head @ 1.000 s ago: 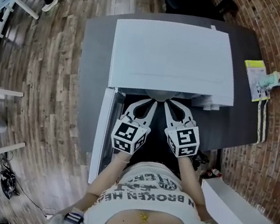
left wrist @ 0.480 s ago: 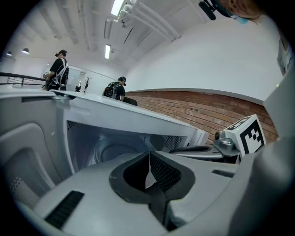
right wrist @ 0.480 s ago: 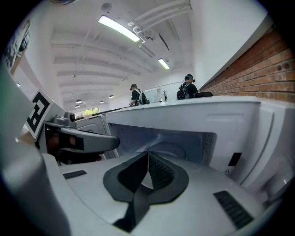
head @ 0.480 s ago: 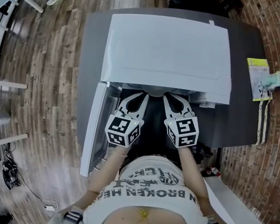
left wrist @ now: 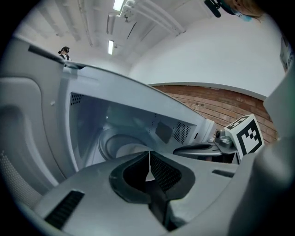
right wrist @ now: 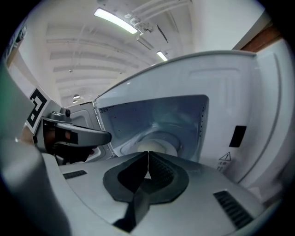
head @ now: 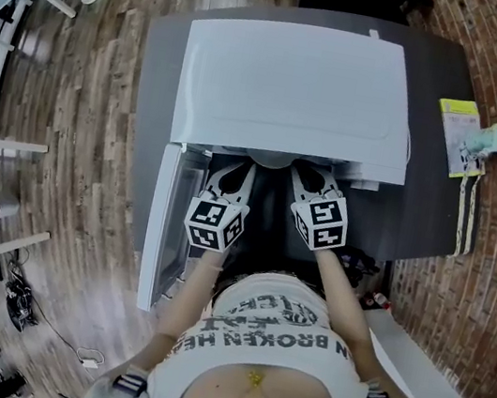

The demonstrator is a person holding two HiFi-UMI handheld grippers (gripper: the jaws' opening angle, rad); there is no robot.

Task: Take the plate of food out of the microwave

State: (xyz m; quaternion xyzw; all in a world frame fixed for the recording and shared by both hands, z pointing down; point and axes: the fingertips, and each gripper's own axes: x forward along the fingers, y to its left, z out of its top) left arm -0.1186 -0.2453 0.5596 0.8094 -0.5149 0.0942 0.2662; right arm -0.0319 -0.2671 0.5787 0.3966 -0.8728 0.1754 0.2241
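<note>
A white microwave [head: 297,87] stands on a dark grey table [head: 427,211], its door [head: 160,225] swung open to the left. Inside, a pale round plate [right wrist: 159,145] lies on the turntable; the left gripper view also shows the plate [left wrist: 120,146]. What lies on it I cannot make out. My left gripper [head: 239,171] and right gripper [head: 305,177] sit side by side at the mouth of the oven, tips just under its top edge. The left gripper [left wrist: 149,159] and the right gripper [right wrist: 148,161] are both shut with nothing between the pads, short of the plate.
A yellow-green packet [head: 457,135] and a small pale toy [head: 487,140] lie at the table's right end. A white bench [head: 425,387] stands at the lower right. The open door bounds my left side; wooden floor lies beyond it.
Both grippers have moved forward from in front of the oven to its opening. Their jaws stayed shut.
</note>
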